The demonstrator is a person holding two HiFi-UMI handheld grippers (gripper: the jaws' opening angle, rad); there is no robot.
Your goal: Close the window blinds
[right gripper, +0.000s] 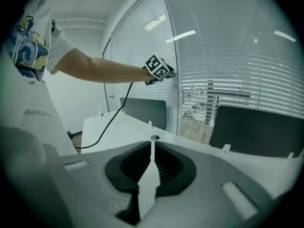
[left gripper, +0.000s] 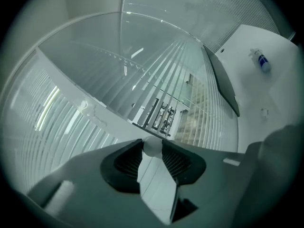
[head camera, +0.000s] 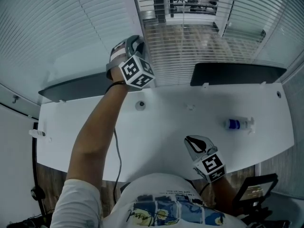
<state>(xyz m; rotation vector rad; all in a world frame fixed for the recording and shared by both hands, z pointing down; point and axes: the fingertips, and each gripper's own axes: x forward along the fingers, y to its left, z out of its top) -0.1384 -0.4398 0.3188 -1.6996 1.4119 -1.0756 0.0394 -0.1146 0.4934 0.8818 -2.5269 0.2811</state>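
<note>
Pinching white blind wand [left gripper: 152, 147] between left tool [left gripper: 152, 144] tips, beside blinds [head camera: 57, 27], right tool [right gripper: 151, 148] pressed together.

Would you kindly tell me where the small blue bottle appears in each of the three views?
Head view: the small blue bottle is on the white desk, right of centre.
Left gripper view: the bottle is at the upper right, on the same desk.
Right gripper view: not in it.
Shared landmark: the open-slat blind section.

Counter [head camera: 161, 127] mostly open, bottle [head camera: 236, 124] at right. Dark panels [head camera: 237, 73] block back edge; gap between them reaches blinds [head camera: 175, 51].
</note>
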